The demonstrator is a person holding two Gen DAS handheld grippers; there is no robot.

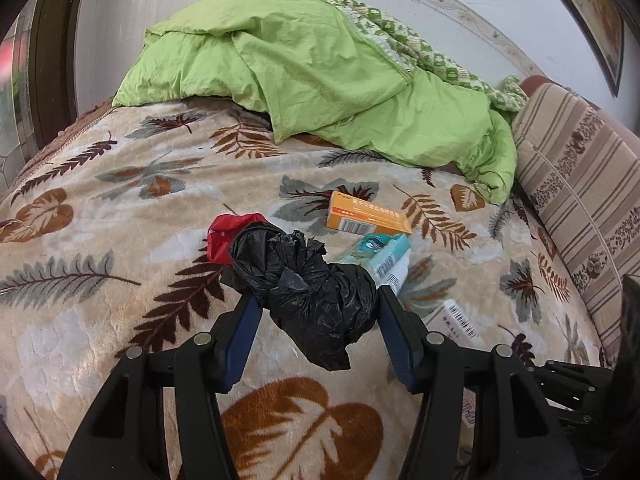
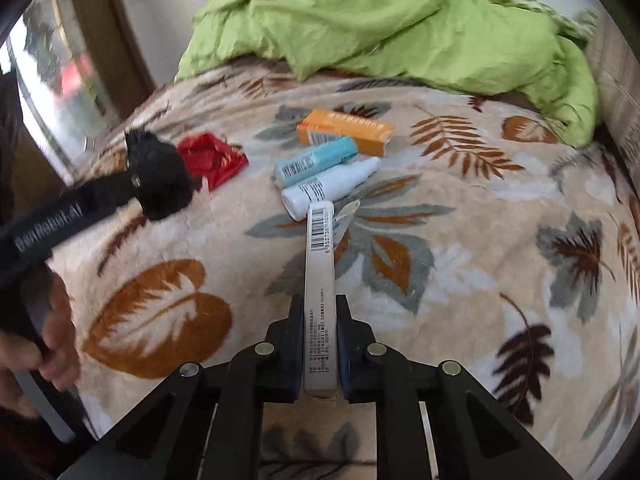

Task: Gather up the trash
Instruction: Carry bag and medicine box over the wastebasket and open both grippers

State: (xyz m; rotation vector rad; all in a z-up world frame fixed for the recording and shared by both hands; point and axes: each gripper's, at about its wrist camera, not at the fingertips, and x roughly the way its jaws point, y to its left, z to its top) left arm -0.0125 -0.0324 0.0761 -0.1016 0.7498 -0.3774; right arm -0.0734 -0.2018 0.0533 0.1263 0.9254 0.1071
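Observation:
My left gripper (image 1: 318, 300) is shut on a crumpled black plastic bag (image 1: 308, 292), held above the leaf-patterned blanket; it also shows in the right wrist view (image 2: 160, 176). My right gripper (image 2: 320, 304) is shut on a long white box with a barcode (image 2: 319, 272), whose end shows in the left wrist view (image 1: 460, 318). On the blanket lie a red wrapper (image 2: 214, 158), an orange box (image 2: 346, 130), a teal box (image 2: 316, 160) and a white bottle (image 2: 330, 186).
A green quilt (image 1: 320, 72) is heaped at the far side of the bed. A striped cushion (image 1: 576, 196) lines the right edge. A window and dark frame (image 1: 44, 80) stand on the left. A hand (image 2: 44, 344) holds the left gripper's handle.

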